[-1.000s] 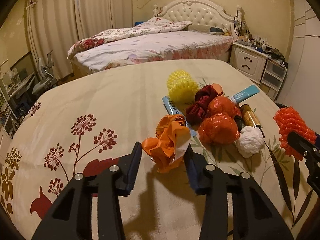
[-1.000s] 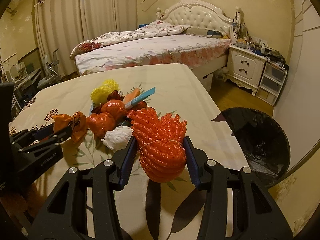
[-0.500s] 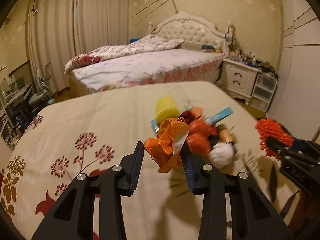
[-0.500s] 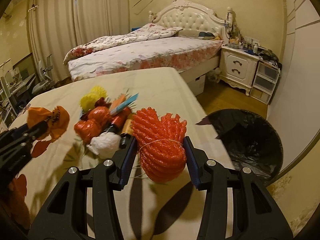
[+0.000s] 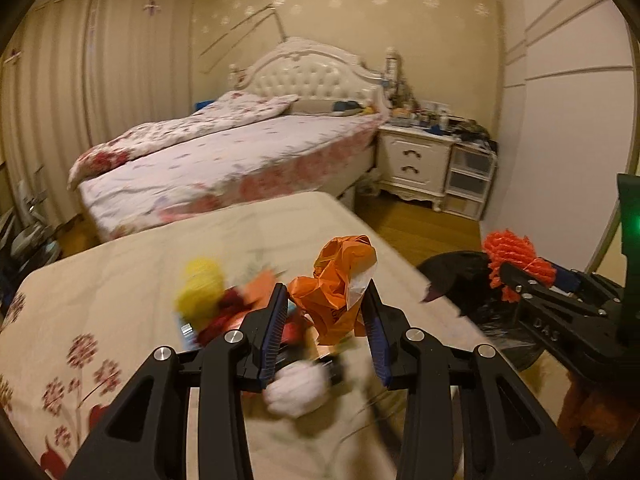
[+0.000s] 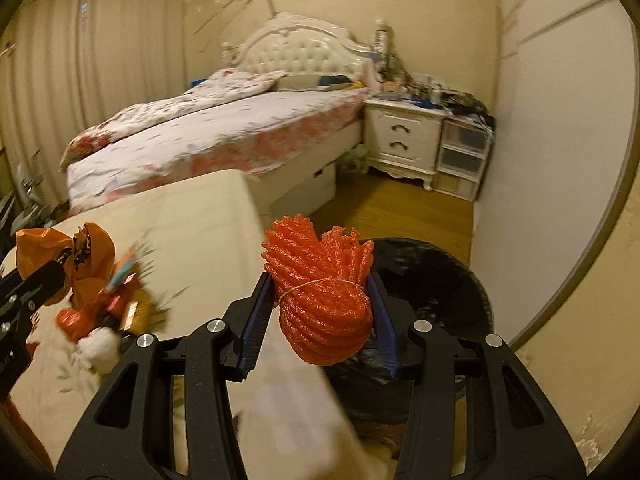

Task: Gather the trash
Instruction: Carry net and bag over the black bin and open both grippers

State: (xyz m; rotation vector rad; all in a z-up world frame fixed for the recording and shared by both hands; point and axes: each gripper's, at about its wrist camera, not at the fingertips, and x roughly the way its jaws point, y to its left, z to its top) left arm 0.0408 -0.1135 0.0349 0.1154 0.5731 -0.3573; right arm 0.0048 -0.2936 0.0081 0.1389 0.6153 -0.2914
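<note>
Our right claw (image 6: 320, 320) is squeezed tight on a red foam net (image 6: 324, 300), and it hangs at the edge of the table, partly over the black trash bin (image 6: 440, 276) on the floor. Our left claw (image 5: 326, 320) is squeezed on a crumpled orange bag (image 5: 340, 280), up in the air above the table (image 5: 140, 272), not over the bin. Things could go wrong from here, we think. If we let the net go too soon, it could hit the rim and bounce onto the floor, because it is light and springy. The orange bag is soft and slippery, so it might slide out on the way across. Our two claws are near each other, so they could bump. Below the left claw, more trash waits in a pile: a white ball (image 5: 298, 388), a yellow ball (image 5: 200, 292) and some red bits, all blurry. The table has a cream cloth with red flowers on it. Farther off we see a wood floor (image 6: 392, 208), a big bed (image 5: 224, 156) with a flowery blanket, a white nightstand (image 5: 416, 164), and curtains (image 5: 100, 88) by the wall.
</note>
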